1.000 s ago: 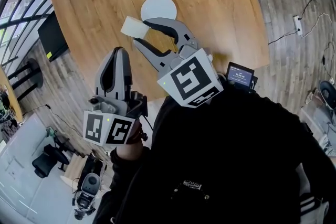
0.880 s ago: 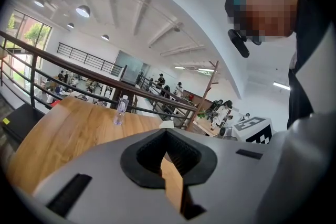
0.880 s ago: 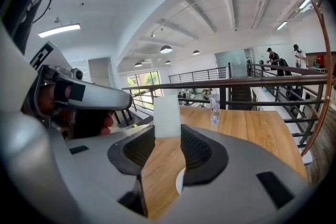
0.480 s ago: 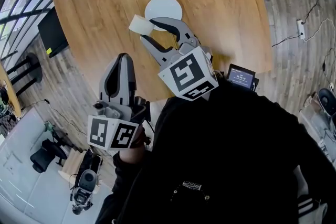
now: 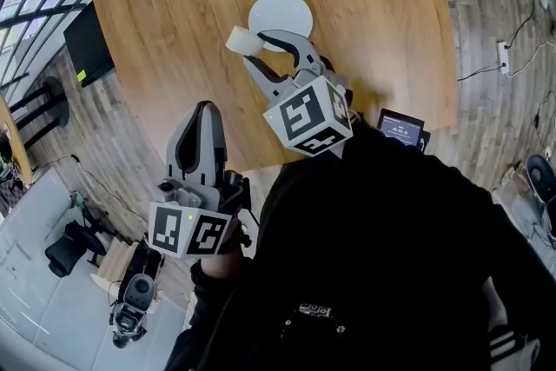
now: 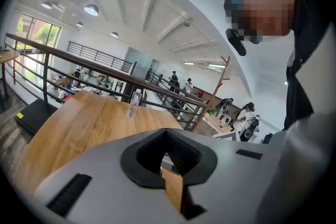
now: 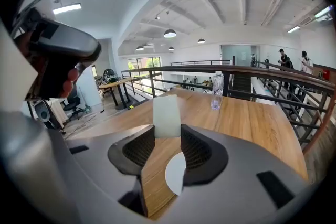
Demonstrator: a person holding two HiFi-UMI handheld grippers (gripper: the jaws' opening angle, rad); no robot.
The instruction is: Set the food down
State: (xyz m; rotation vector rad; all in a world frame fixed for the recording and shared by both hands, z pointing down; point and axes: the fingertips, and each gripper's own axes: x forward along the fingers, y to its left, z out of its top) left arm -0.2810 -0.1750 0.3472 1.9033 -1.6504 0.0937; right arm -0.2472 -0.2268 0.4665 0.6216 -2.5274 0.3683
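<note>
Nearest the person's body, the left gripper (image 5: 202,109) hangs off the near edge of the table (image 5: 174,13), its jaws together with nothing between them (its own view shows only a sliver of wood through the slit), so it looks to have no part in the coming move. Further out, over the table, the right gripper (image 5: 252,49) reaches forward, its jaws standing fairly wide and pressed on the food (image 5: 240,40), a pale rectangular block pinched by its lower part at the very tips. In the right gripper view the block stands upright, with its long axis rising out of the jaws and most of its length clear above them. Just beyond it, and a little to the right in the head view, a white plate (image 5: 287,13) lies flat on the table. The right gripper view shows that plate through the gap between the jaws, below the block and toward the right-hand jaw. The move therefore probably turns on going down and slightly right, if the plate is the target. Far across the table stands a water bottle (image 7: 217,91).
</note>
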